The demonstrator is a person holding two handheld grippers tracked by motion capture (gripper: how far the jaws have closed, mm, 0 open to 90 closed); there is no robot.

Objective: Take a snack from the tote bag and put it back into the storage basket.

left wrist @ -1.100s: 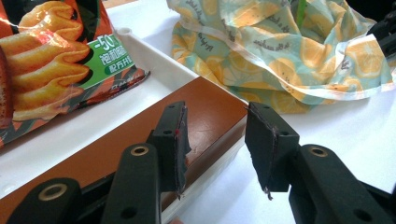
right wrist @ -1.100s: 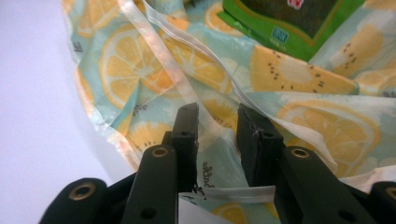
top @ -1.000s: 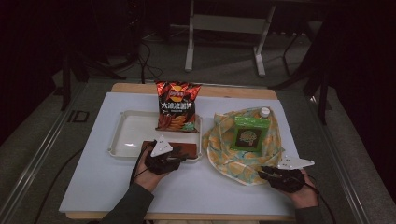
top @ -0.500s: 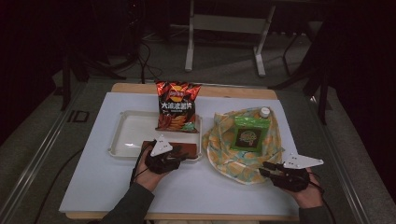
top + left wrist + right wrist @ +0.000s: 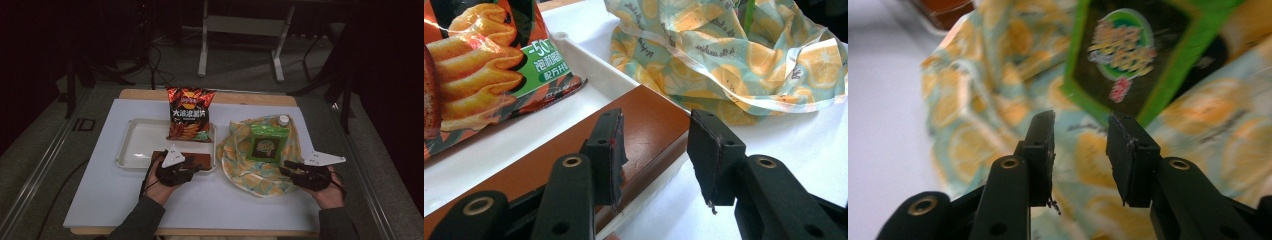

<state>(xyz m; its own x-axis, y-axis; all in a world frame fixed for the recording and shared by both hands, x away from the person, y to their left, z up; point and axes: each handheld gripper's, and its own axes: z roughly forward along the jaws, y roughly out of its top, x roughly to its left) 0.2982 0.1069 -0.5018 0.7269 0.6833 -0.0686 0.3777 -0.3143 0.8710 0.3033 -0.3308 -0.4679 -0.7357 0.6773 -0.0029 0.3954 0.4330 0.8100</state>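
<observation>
A brown box (image 5: 199,158) lies along the front edge of the white tray (image 5: 127,145). My left gripper (image 5: 197,166) hovers over its right end, open. In the left gripper view one jaw sits above the brown box (image 5: 649,120), the other past its side over the table, and the pads of my left gripper (image 5: 655,130) do not press on it. A green carton (image 5: 267,142) lies on an orange-print cloth bag (image 5: 240,165). My right gripper (image 5: 289,168) is at the bag's right front; its jaws have just been opening with nothing between them. My right gripper (image 5: 1082,125) faces the carton (image 5: 1128,55).
A red chips bag (image 5: 190,115) rests on the tray's back right part, close to the left jaws as the chips bag (image 5: 479,70). The cloth bag (image 5: 724,65) lies just right of the tray rim (image 5: 589,65). A white sheet (image 5: 100,190) covers the table.
My right gripper has lifted and drawn slightly right, away from the bag's edge, with its jaws wider apart. The left gripper and the brown box have stayed put.
</observation>
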